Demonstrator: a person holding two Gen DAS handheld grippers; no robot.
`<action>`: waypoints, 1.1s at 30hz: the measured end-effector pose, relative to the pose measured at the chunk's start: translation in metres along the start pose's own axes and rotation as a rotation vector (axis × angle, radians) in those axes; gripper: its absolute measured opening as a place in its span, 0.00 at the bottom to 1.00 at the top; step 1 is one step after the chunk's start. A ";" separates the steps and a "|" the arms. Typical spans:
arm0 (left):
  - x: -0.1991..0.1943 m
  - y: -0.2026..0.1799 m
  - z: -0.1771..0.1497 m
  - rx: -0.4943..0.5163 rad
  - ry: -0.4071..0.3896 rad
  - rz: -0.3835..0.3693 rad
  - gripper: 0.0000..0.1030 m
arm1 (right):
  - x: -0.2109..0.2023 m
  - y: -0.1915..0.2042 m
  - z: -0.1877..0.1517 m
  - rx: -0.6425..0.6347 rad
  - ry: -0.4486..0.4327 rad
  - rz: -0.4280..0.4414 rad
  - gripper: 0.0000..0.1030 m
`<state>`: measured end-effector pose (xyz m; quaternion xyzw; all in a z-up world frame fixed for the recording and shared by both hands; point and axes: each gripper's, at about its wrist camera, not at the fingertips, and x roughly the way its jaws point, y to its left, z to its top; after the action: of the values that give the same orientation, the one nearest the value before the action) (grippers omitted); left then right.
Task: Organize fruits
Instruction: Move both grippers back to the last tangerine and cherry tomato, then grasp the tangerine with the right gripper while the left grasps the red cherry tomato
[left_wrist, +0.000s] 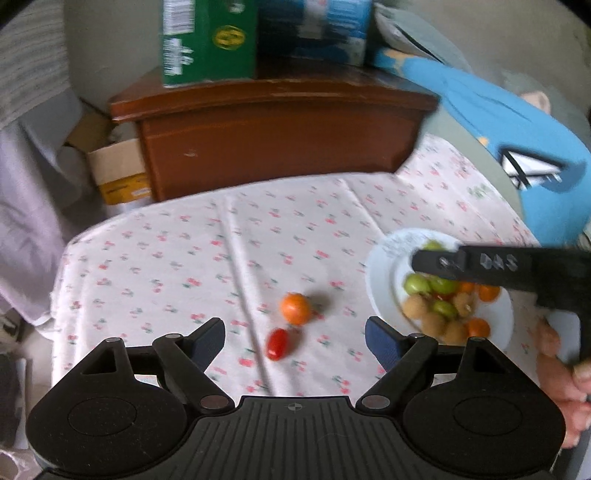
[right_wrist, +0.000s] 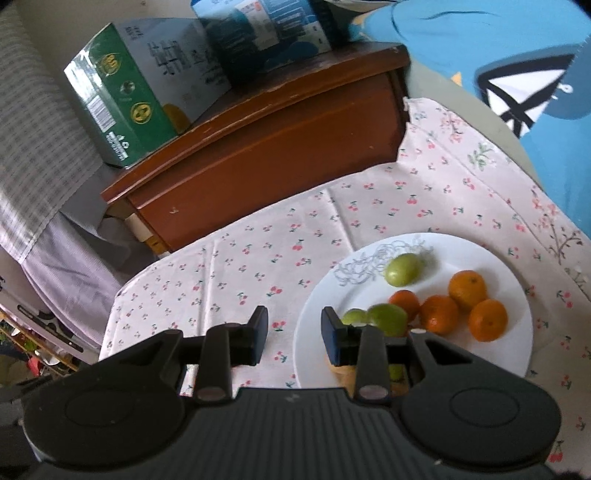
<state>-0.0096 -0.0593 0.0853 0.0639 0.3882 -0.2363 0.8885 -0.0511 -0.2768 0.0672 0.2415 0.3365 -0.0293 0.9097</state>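
The left claw stands wide apart and empty above the small orange fruit and the red oval tomato lying on the cherry-printed surface, while the right claw, narrowly apart and empty, hangs over the white round plate of fruits.

- My left wrist camera sat behind my left jaws and looked forward and down over the cloth-covered counter, close above it; the white plate lay at its right edge.
- My right wrist camera sat behind my right jaws, tilted down too, and hung nearer to the same plate, which filled its lower right.
- Both views shared the plate, the counter's cloth, the brown wooden cabinet beyond it and the green box on top.
- My left view also caught my right tool from the side.
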 end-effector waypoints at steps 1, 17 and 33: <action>-0.001 0.005 0.001 -0.010 -0.009 0.007 0.82 | 0.000 0.001 0.000 -0.003 0.000 0.004 0.32; 0.012 0.070 -0.009 -0.150 -0.025 0.087 0.82 | 0.024 0.034 -0.023 -0.118 0.061 0.077 0.32; 0.040 0.075 -0.024 -0.122 0.077 0.146 0.81 | 0.070 0.051 -0.037 -0.164 0.133 0.109 0.32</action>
<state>0.0333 -0.0008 0.0344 0.0466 0.4303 -0.1443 0.8899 -0.0082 -0.2074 0.0207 0.1858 0.3838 0.0639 0.9023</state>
